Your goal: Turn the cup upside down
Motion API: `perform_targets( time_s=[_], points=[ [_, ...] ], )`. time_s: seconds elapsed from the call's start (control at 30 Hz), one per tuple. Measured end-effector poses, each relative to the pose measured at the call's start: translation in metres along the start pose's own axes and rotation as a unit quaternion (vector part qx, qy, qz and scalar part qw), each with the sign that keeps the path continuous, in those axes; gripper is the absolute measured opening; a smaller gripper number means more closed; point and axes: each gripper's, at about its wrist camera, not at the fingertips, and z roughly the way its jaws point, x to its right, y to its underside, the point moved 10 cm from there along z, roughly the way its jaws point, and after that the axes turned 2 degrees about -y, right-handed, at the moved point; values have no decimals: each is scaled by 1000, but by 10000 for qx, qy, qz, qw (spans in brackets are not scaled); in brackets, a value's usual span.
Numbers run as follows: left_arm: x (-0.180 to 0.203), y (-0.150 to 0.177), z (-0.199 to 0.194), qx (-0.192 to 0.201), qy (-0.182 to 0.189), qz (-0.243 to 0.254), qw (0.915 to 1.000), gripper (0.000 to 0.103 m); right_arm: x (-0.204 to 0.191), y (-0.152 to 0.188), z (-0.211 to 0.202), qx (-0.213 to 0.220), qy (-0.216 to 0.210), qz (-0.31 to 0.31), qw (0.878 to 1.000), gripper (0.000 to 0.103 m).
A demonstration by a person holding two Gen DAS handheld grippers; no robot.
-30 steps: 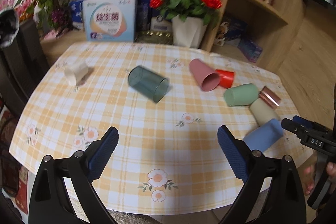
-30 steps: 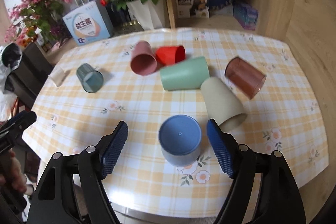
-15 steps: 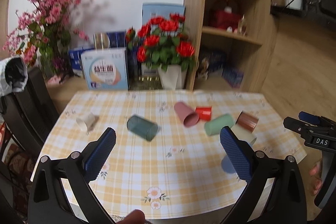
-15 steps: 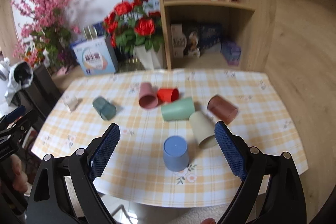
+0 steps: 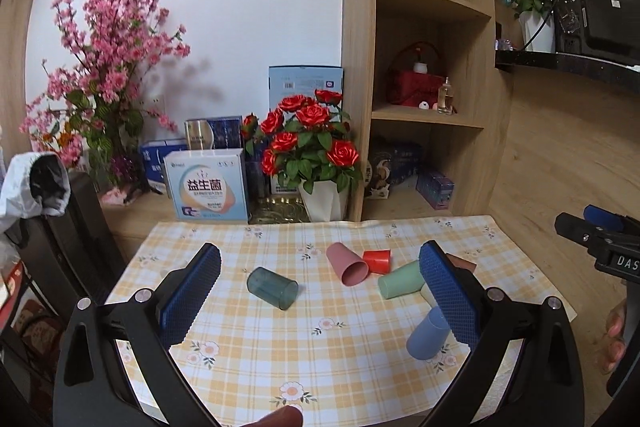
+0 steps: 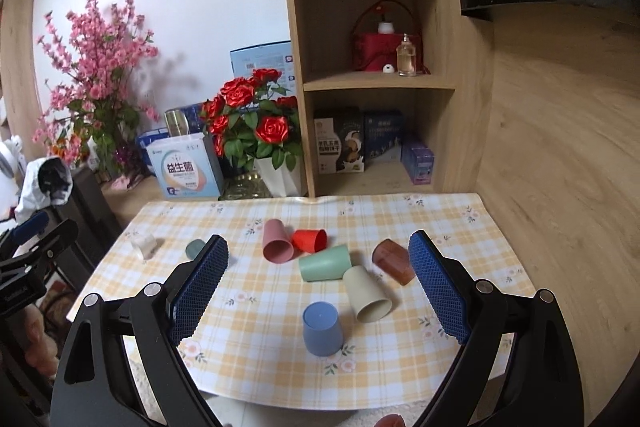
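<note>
A blue cup (image 6: 322, 328) stands upside down near the front of the checked table (image 6: 256, 339); it also shows in the left wrist view (image 5: 427, 333). Other cups lie on their sides: beige (image 6: 366, 293), green (image 6: 325, 262), pink (image 6: 277, 246), red (image 6: 309, 239), brown (image 6: 393, 261), teal (image 5: 272, 287) and a small clear one (image 6: 143, 245). My right gripper (image 6: 319, 285) is open and empty, held above and in front of the table. My left gripper (image 5: 320, 295) is open and empty, also pulled back from the table.
A rose pot (image 5: 323, 201), a white-blue box (image 5: 206, 186) and pink blossoms (image 5: 96, 99) stand behind the table. A wooden shelf unit (image 6: 372, 79) rises at the back right. A black chair (image 5: 76, 227) stands at the left.
Both grippers have drawn back and upward from the table. The blue cup stays upside down where the right gripper left it.
</note>
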Motion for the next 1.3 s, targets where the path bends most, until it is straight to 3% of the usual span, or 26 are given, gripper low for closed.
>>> perform_targets(
  time_s=[0.67,1.3],
  points=[
    [8,4,-5,-147,190,7,9997,97,-3,2,-7,13,-41,1,10000,89],
    [7,4,-9,-149,115,22,9998,97,-2,2,-9,47,36,-32,10000,89]
  ],
)
